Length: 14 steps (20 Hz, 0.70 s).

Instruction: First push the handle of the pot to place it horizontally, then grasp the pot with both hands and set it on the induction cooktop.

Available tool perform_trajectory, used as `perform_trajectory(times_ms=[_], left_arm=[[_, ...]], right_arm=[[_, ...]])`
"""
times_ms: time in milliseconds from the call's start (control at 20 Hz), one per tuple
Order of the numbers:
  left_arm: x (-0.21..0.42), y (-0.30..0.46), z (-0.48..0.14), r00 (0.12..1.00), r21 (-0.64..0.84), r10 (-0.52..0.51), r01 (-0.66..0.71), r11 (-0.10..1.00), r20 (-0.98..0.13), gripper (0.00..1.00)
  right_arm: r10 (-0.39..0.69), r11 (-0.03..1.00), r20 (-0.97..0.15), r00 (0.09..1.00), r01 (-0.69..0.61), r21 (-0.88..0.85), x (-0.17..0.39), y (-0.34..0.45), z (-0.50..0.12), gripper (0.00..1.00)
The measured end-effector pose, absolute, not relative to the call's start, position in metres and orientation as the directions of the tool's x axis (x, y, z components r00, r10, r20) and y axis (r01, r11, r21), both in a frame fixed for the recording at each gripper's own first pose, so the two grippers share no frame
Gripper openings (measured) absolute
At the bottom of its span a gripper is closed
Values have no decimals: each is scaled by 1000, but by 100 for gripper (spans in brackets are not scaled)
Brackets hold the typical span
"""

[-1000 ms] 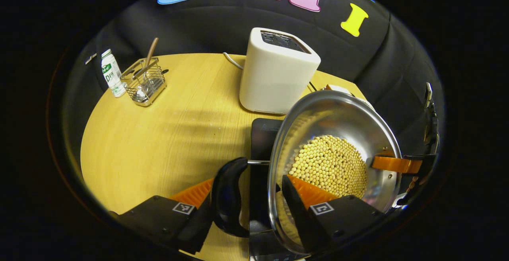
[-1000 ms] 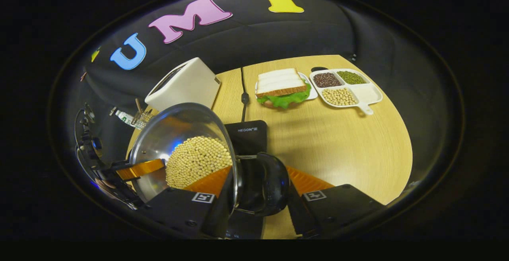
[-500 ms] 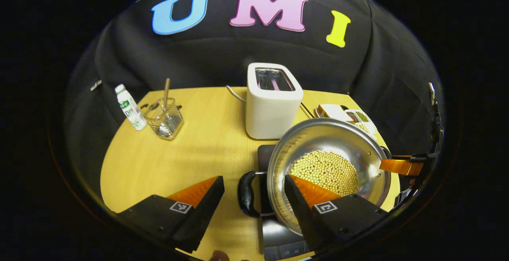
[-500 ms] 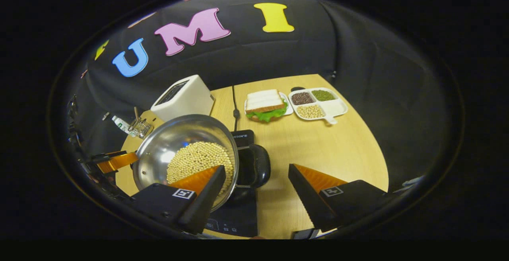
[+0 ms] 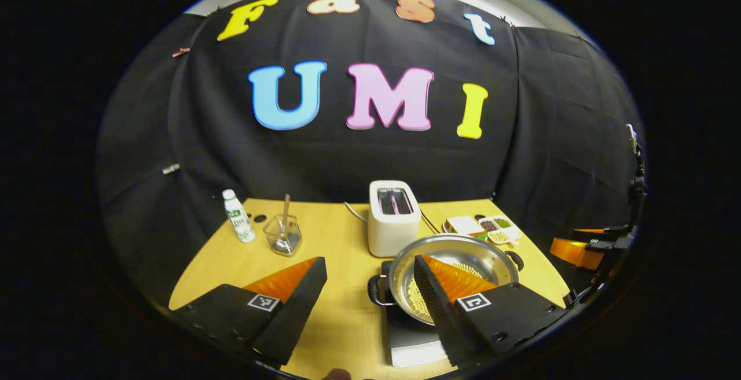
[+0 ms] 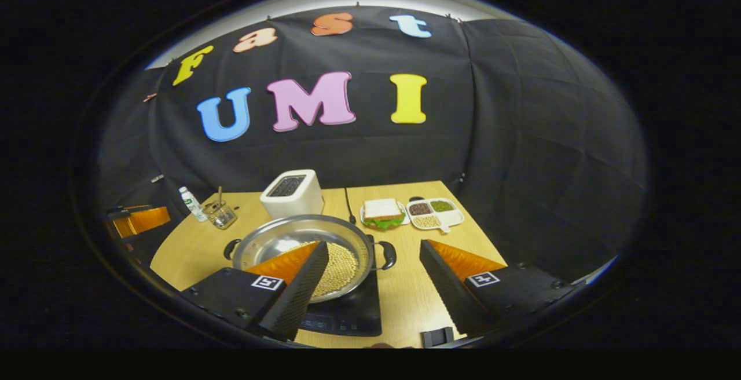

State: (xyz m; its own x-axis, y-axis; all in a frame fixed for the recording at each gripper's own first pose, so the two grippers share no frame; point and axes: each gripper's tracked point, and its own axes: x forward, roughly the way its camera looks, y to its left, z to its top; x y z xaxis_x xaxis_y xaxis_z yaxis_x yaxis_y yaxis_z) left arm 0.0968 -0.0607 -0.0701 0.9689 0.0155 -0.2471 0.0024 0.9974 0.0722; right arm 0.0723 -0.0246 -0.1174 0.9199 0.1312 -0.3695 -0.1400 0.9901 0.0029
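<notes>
Left gripper view, from left to right. We see a small white bottle with a green label near the far left edge of the round light-wood table, and just beside it a clear container holding a thin brown stick; its other contents are too small for us to make out. The left gripper is held raised above the near part of the table, its two fingers spread wide apart and pressing on nothing. A white two-slot toaster stands behind the shiny steel pot with yellow beans. The pot rests on the dark flat induction cooktop, and the near finger hides part of its bowl and of the beans. One black side handle lies level at the pot's left; the other shows small at its right rim. At the far right edge we see part of the other gripper, cut off, so we cannot tell its shape there.

Right gripper view, from left to right. The pot sits on the cooktop with both black handles lying level. The right gripper is held above the table's near edge, fingers wide apart and empty; its left finger covers part of the beans. Beyond lie a sandwich on a plate and a white divided dish of grains.
</notes>
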Motion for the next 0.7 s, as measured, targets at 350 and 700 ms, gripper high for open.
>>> perform_trajectory(times_ms=[350,700], left_arm=[[-11,-47,-7,993,166,119,-114,979,-17,95],[-95,-74,-42,996,36,63,-61,997,-63,95]], right_arm=[[180,983,-106,978,-183,-17,-19,1,-39,98],[146,989,-100,984,-149,-23,-81,-39,-44,99]])
